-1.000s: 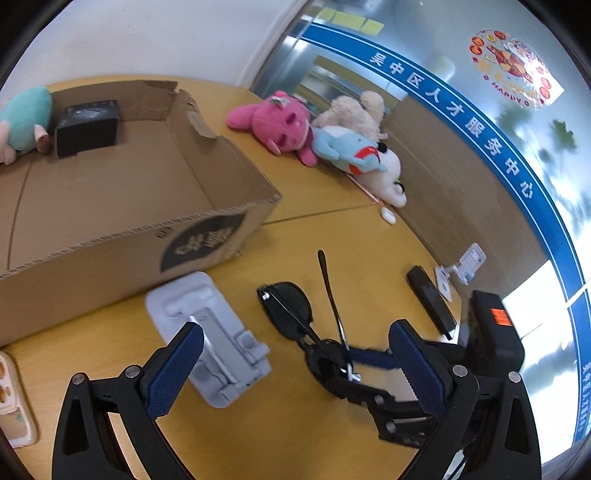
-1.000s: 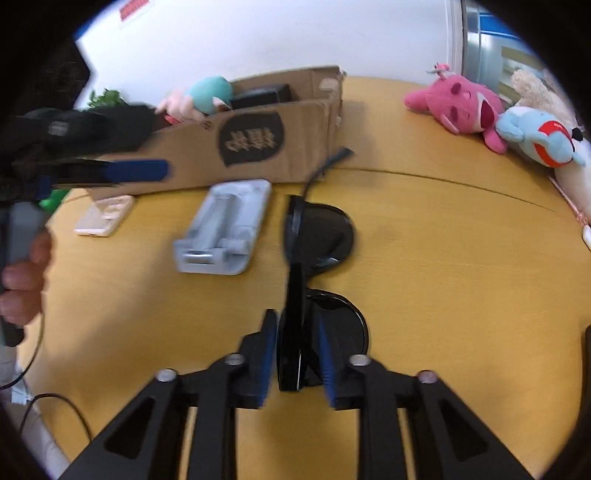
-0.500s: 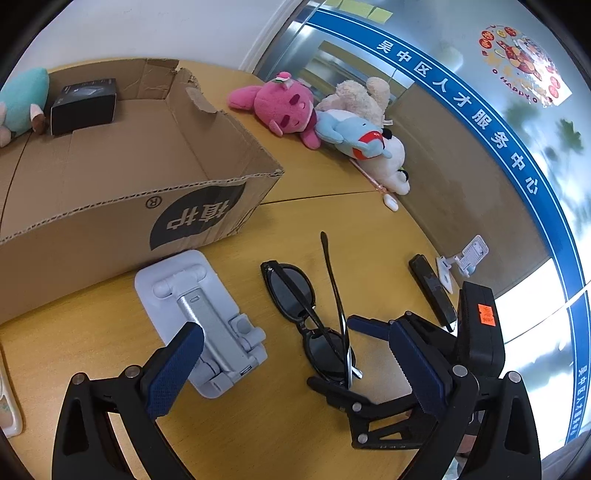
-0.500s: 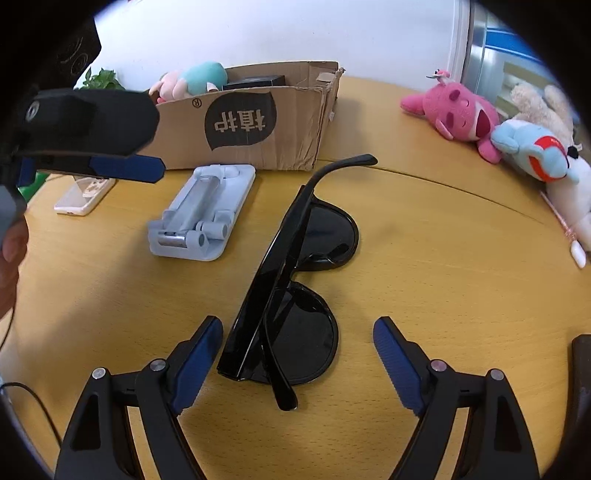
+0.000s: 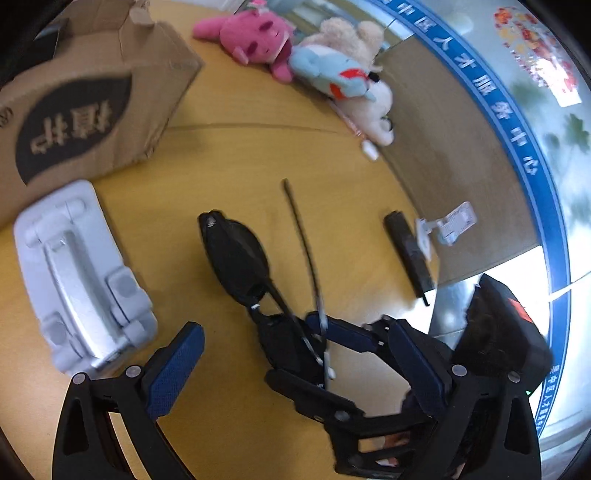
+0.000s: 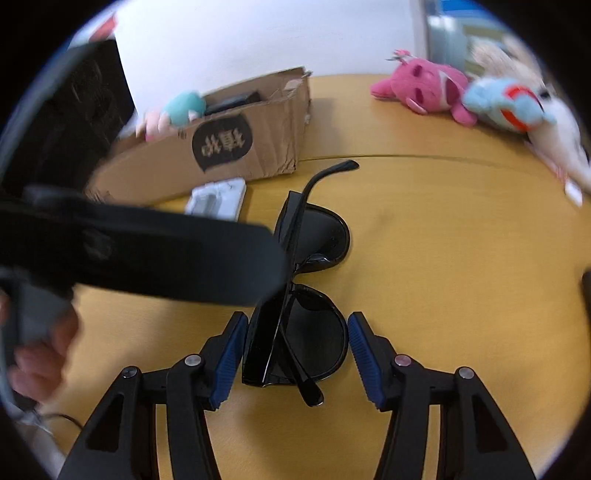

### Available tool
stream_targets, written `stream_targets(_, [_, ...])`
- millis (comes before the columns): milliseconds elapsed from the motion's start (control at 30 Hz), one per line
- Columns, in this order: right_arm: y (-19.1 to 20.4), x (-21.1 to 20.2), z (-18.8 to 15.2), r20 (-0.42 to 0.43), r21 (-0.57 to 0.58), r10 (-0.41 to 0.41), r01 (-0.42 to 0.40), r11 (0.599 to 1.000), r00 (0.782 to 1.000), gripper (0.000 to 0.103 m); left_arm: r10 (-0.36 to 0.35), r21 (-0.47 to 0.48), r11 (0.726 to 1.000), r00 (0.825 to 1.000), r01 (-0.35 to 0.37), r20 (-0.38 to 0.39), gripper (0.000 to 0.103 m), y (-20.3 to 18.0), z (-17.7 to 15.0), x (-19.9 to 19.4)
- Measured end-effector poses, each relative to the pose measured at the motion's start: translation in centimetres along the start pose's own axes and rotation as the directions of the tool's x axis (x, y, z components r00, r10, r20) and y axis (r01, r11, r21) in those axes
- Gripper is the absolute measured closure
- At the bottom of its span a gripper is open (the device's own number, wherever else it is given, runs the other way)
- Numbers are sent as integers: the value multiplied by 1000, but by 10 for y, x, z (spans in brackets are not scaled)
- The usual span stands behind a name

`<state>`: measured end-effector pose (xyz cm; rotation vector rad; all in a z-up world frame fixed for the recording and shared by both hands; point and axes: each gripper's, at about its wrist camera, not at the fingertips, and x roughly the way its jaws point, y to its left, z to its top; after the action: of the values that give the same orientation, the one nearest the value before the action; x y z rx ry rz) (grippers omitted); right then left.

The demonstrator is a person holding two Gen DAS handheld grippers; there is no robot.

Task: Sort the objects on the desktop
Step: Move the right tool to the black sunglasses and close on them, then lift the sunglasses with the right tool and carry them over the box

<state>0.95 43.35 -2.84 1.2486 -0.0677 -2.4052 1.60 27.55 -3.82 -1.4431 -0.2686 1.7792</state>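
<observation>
Left wrist view: yellow wooden desktop [image 5: 236,147] under a glass wall with a blue lettered band. Black sunglasses [image 5: 236,254] lying mid-desk, one temple arm swung out and pointing away. Landmark for the rest: brown cardboard box [image 5: 92,110] with a black oval logo up-left of the sunglasses; grey folding phone stand [image 5: 77,273] flat just left of them; pink plush toy [image 5: 255,33] and pale blue plush toy [image 5: 332,74] far beyond; black bar-shaped item [image 5: 406,251] to the right. Left gripper [image 5: 291,362] wide open, nothing between its blue pads, hovering just short of the sunglasses, probably to steady or fold them. Right gripper [image 5: 325,343] straddling the near lens.

Right wrist view: same desk, white wall behind. Right gripper [image 6: 295,354] jaws just been closing, half open, sunglasses [image 6: 306,295] standing on edge between them; left pad at or nearly at the frame, right pad clear of the lens, so no grip yet. Likely lining up across the folded frame for a pickup. Left gripper's finger [image 6: 166,258] a blurred black bar reaching in beside the far lens, held in the person's hand [image 6: 33,350]. Box [image 6: 221,147] behind-left of the sunglasses, likely destination, already holding a teal plush [image 6: 184,107].
</observation>
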Motion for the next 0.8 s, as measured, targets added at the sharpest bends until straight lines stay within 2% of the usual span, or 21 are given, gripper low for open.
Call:
stream_targets(100, [-7, -7, -9, 18, 54, 44, -45, 998, 999, 48, -11, -16, 1000, 1000, 11, -8, 6, -4, -2, 7])
stream_targets(133, [-10, -9, -12, 23, 75, 63, -65, 995, 998, 48, -14, -10, 1000, 1000, 14, -6, 11, -6, -2, 7])
stream_targets(167, [-11, -11, -15, 30, 87, 78, -80, 993, 997, 48, -23, -12, 1000, 1000, 23, -15, 17, -7, -2, 10])
stream_targets(200, [-9, -13, -18, 32, 85, 79, -82, 993, 996, 48, -43, -20, 999, 999, 42, -23, 32, -6, -2, 12])
stream_targets(267, [-2, -13, -21, 30, 58, 71, -72, 996, 997, 48, -68, -47, 997, 997, 66, -36, 46, -3, -1, 16])
stream_targets(400, [11, -15, -27, 37, 21, 61, -61, 998, 997, 48, -95, -65, 994, 995, 93, -27, 68, 2, -3, 13])
stream_targets(567, [26, -26, -20, 93, -21, 38, -36, 999, 995, 48, -133, -24, 991, 991, 134, 22, 70, -3, 0, -5])
stream_targets(800, [66, -61, 24, 227, -139, 26, 6, 990, 973, 48, -149, 77, 987, 976, 138, 157, 70, -20, 24, -87])
